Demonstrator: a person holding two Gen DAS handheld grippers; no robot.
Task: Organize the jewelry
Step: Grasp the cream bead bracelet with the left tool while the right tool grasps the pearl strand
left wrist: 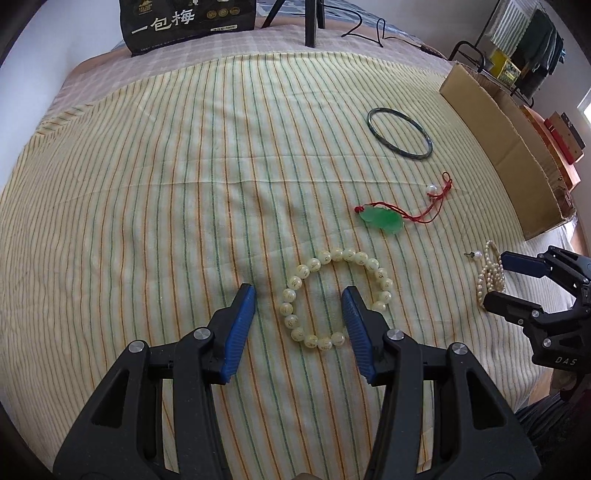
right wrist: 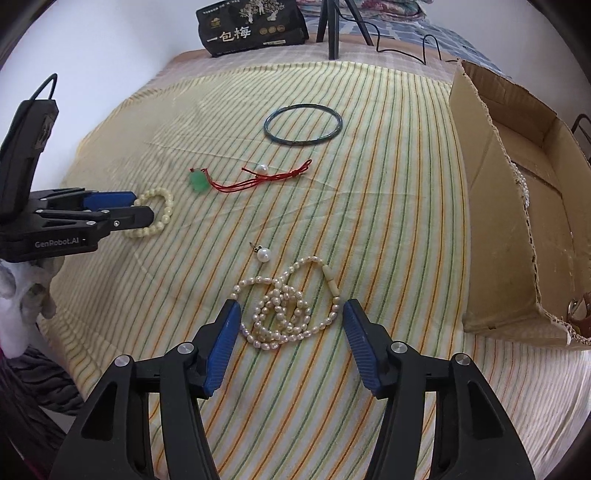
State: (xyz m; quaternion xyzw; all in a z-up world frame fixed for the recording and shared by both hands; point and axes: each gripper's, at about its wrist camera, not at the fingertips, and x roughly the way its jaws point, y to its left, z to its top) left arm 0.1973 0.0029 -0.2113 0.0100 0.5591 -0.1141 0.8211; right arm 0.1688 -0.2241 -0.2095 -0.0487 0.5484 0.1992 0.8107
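My left gripper (left wrist: 298, 295) is open, its fingers straddling the left part of a cream bead bracelet (left wrist: 295, 283) lying on the striped cloth; the bracelet also shows in the right wrist view (right wrist: 162, 214). My right gripper (right wrist: 291, 310) is open around a coiled pearl necklace (right wrist: 284, 314), which also shows in the left wrist view (left wrist: 489, 277). A pearl earring (right wrist: 263, 254) lies just beyond the necklace. A green jade pendant on a red cord (left wrist: 384, 219) and a dark bangle (left wrist: 400, 133) lie farther back.
An open cardboard box (right wrist: 517, 206) stands on the right of the cloth, with pearls inside along its wall. A black snack bag (right wrist: 251, 29) and tripod legs (right wrist: 332, 29) stand at the far edge. The left gripper (right wrist: 142, 208) shows at the left.
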